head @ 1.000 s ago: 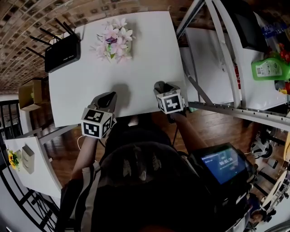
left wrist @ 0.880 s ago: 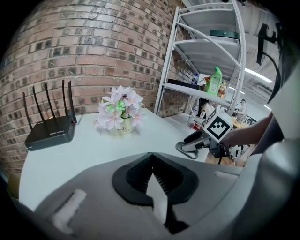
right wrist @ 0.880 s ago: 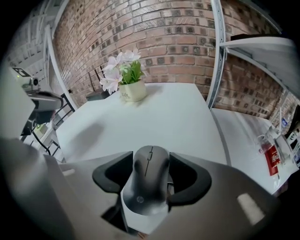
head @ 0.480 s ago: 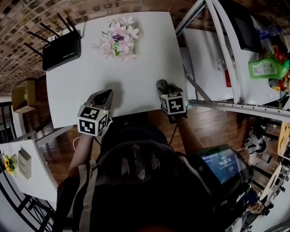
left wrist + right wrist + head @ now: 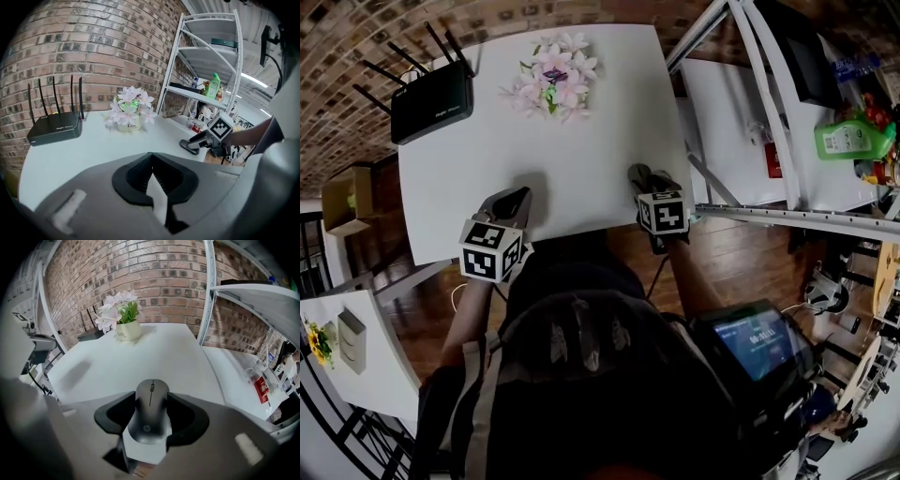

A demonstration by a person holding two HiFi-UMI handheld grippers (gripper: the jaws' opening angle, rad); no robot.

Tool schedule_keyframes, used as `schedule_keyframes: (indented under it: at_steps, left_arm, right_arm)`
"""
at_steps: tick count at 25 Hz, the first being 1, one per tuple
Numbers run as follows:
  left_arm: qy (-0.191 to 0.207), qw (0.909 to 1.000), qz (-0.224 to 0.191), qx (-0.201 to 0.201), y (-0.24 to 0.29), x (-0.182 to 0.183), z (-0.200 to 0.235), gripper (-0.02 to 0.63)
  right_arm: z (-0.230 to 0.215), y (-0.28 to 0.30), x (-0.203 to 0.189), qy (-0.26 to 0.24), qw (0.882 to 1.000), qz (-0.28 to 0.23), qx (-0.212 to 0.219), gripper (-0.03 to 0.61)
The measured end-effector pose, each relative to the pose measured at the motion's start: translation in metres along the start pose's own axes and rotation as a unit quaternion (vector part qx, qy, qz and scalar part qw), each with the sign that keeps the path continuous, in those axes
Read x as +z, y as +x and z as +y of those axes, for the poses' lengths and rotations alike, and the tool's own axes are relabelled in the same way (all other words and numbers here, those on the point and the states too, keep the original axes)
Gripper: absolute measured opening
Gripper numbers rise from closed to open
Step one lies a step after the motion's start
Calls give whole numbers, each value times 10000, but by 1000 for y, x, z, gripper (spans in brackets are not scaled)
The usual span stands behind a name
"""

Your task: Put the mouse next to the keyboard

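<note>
A dark grey mouse (image 5: 150,411) sits between the black pads of my right gripper (image 5: 151,418), which is shut on it and holds it over the near right edge of the white table (image 5: 591,150). In the head view that gripper (image 5: 639,178) shows just past the table's front edge. My left gripper (image 5: 514,201) rests at the front edge further left, its jaws (image 5: 151,159) closed together with nothing between them. No keyboard shows in any view.
A black router (image 5: 431,98) with several antennas stands at the table's far left corner. A pot of pink flowers (image 5: 555,80) sits at the back middle. A white metal shelf rack (image 5: 769,112) with a green bottle (image 5: 853,136) stands close on the right.
Both grippers stay at the table's front edge, hardly moved. The head view has shifted slightly, so the table and flowers sit a little further right in frame.
</note>
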State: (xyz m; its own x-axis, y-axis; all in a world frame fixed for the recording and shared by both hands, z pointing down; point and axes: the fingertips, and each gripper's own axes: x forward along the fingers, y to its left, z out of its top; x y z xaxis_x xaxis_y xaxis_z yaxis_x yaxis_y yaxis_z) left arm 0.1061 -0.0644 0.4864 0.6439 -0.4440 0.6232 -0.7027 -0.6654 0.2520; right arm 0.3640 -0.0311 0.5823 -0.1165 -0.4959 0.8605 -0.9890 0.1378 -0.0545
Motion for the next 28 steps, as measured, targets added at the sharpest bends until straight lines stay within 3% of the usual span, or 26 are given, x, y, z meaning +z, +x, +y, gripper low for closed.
schedule_keyframes:
  at_steps: [10,14,28]
  left_arm:
    - [-33,10000,-90,0,-9,-4,17,3]
    - [-53,9999,-152,-39,-12,-3,25,3]
    - [-2,9994,-110,-343,-26,-20,49,3]
  right_arm:
    - [10,1,0,161,9999,-11,-3,222]
    - [10,0,-6,272,9996,41,-81,257]
    - [37,2,-8,216,9996,38,-158,244]
